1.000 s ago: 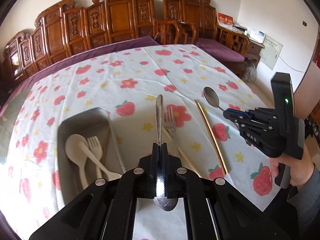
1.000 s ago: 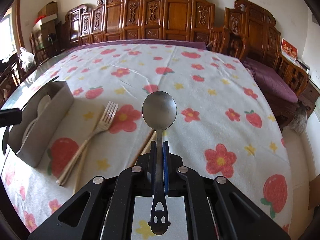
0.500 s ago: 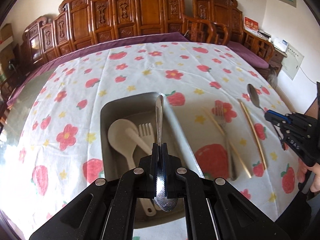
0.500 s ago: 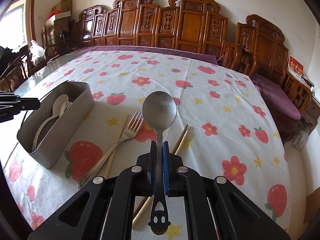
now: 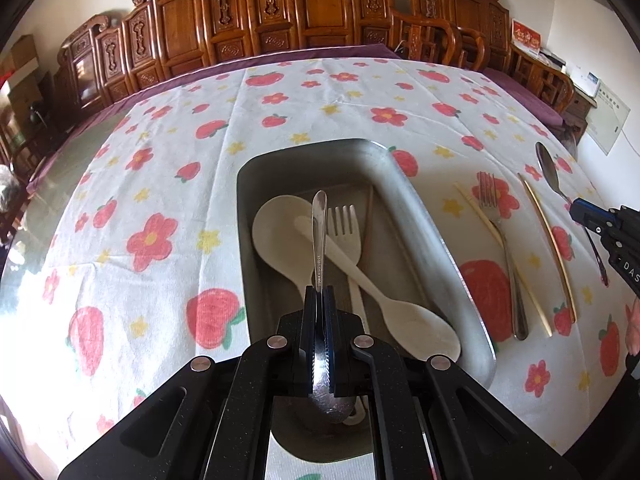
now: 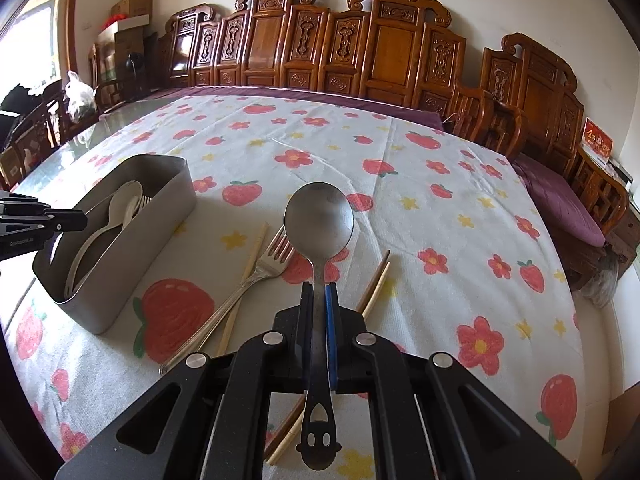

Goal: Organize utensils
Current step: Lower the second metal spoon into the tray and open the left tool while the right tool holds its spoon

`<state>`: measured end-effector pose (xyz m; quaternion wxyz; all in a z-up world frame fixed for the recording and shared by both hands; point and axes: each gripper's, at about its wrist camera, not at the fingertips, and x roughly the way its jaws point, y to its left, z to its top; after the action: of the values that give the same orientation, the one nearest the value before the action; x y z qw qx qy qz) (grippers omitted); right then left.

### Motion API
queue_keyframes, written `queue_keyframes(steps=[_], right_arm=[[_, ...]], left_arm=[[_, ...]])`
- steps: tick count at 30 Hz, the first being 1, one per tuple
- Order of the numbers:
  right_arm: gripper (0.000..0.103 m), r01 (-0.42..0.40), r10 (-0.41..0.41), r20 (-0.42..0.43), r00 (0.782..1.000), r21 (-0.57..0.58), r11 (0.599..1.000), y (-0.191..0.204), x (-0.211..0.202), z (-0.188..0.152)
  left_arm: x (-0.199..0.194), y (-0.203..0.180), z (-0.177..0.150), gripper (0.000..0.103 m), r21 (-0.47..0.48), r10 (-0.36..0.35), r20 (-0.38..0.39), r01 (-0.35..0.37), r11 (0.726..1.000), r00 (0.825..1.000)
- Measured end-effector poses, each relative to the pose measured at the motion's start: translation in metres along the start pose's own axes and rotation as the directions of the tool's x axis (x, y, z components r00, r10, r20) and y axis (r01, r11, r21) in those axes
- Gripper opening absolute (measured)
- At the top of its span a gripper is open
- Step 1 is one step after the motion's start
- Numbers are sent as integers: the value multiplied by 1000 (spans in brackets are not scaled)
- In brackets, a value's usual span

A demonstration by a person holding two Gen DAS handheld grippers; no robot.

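Two spoons held: left fingers (image 5: 320, 300) pinch one (image 5: 319, 236) handle-first over the bin (image 5: 460, 276) for dropping; right fingers (image 6: 320, 296) pinch the other (image 6: 319, 220), waiting above the worktop (image 6: 400, 208).

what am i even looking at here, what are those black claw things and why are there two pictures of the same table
The black claws are two-finger grippers that a person holds, one in each hand. Each carries a wide-angle camera looking along its fingers, which gives two views of one table.

In the left wrist view, the left gripper is shut on a metal spoon, handle forward, above a grey metal tray that holds cream plastic spoons and a cream fork.

In the right wrist view, the right gripper is shut on a second metal spoon, bowl forward, with a smiley cut-out in its handle.

On the strawberry tablecloth beside the tray lie a metal fork and loose chopsticks. Each gripper also shows at the edge of the other's picture.
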<state>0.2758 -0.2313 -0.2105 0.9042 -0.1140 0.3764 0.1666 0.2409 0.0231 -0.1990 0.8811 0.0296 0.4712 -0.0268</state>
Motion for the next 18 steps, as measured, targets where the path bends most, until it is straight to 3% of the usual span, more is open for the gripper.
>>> queue_keyframes(steps=[18], right_arm=[[7,-32,33,23,999,-23,999,20,-10,1]], left_arm=[[5,19,-3,4,-62,-14,-14,13,998,1000]])
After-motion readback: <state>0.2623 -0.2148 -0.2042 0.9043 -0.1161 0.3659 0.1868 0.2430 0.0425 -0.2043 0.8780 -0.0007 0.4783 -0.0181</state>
